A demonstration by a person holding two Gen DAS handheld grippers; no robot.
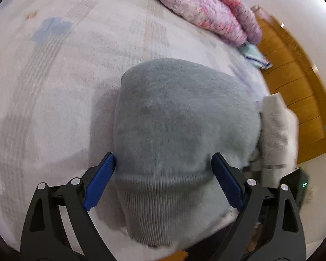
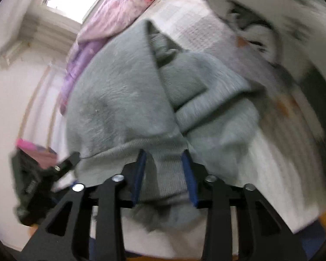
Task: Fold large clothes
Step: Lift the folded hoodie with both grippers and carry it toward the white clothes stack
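A grey knitted sweater (image 1: 180,117) lies folded into a compact bundle on the pale bed sheet (image 1: 60,100). My left gripper (image 1: 163,165) is open, its blue fingers (image 1: 101,182) standing on either side of the sweater's ribbed hem. In the right wrist view the sweater (image 2: 123,100) fills the middle, with a folded sleeve on top. My right gripper (image 2: 164,158) has its blue fingers (image 2: 189,178) closed partway onto the ribbed hem, which bunches between them. The other gripper shows at the right in the left wrist view (image 1: 276,134).
A pink and purple floral quilt (image 1: 206,6) is heaped at the far side of the bed. The wooden floor (image 1: 293,82) lies beyond the bed's right edge. A black bag (image 2: 30,182) sits at lower left in the right wrist view.
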